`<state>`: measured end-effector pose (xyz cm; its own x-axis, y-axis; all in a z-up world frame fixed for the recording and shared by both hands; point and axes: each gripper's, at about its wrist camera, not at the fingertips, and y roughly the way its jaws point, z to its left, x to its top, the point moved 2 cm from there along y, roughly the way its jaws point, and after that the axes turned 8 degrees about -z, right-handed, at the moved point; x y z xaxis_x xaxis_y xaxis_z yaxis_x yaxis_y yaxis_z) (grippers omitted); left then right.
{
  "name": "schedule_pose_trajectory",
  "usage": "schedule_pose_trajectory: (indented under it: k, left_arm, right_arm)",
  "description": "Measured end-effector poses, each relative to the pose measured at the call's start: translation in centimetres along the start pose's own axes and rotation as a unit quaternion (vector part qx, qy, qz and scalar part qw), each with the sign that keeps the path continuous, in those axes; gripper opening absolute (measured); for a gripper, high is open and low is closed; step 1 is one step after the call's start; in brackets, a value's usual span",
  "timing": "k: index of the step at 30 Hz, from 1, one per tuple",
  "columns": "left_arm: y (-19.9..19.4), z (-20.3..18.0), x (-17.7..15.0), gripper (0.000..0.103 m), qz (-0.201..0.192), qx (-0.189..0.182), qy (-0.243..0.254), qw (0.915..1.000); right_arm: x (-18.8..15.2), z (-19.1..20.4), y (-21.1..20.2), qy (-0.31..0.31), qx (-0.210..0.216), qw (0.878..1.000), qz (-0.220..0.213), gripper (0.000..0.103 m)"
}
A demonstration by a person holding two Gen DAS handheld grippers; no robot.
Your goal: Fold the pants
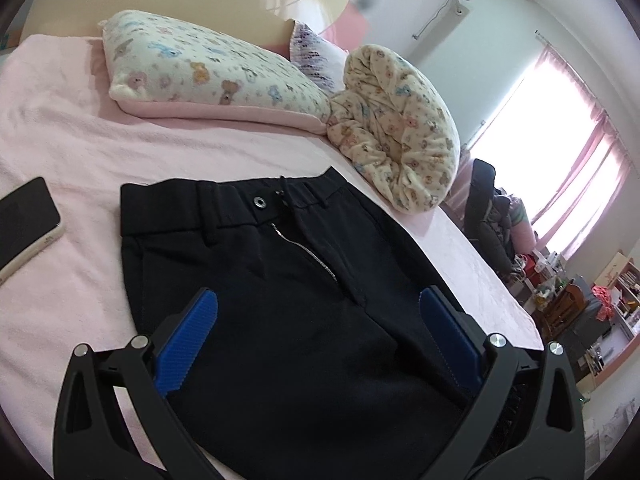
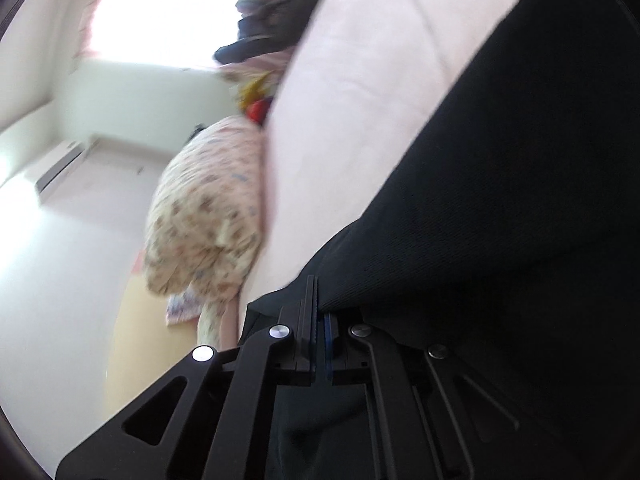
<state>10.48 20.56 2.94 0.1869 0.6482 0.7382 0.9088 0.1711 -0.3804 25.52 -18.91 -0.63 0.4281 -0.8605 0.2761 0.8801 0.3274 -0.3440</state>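
Black pants [image 1: 280,280] lie flat on the pink bed sheet [image 1: 72,152], waistband with a metal snap and zipper toward the pillows. My left gripper [image 1: 318,304] is open above the pants' upper leg area, its blue pads [image 1: 188,340] spread wide with nothing between them. In the right wrist view, which is rolled sideways and blurred, my right gripper [image 2: 320,316] is shut on a fold of the black pants [image 2: 500,208] near their edge, with the cloth draped over the right finger.
A phone [image 1: 24,224] lies on the sheet left of the pants. A patterned pillow [image 1: 208,68] and a bunched patterned blanket [image 1: 396,128] lie beyond the waistband. The bed's right edge [image 1: 480,264] drops to a cluttered room with a bright window.
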Motion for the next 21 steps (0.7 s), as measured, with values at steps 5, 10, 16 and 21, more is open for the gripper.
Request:
schedule_pose_trajectory:
  k: [5, 10, 16, 21]
  left_arm:
    - [0.4, 0.0, -0.3, 0.101, 0.006, -0.005, -0.001, 1.0000]
    - [0.9, -0.2, -0.6, 0.101, 0.014, -0.031, -0.010, 0.9994]
    - [3.3, -3.0, -0.4, 0.101, 0.077, -0.085, 0.021, 0.9932]
    - [10.0, -8.1, 2.6, 0.101, 0.157, -0.084, 0.074, 0.9812]
  right_arm:
    - [-3.5, -0.3, -4.3, -0.068, 0.041, 0.996, 0.028, 0.002]
    - [-6.9, -3.2, -7.6, -0.114, 0.061, 0.991, 0.037, 0.002]
    - [-8.0, -3.7, -8.8, -0.155, 0.084, 0.984, 0.032, 0.003]
    - [-7.7, -4.3, -8.9, -0.139, 0.102, 0.984, 0.044, 0.002]
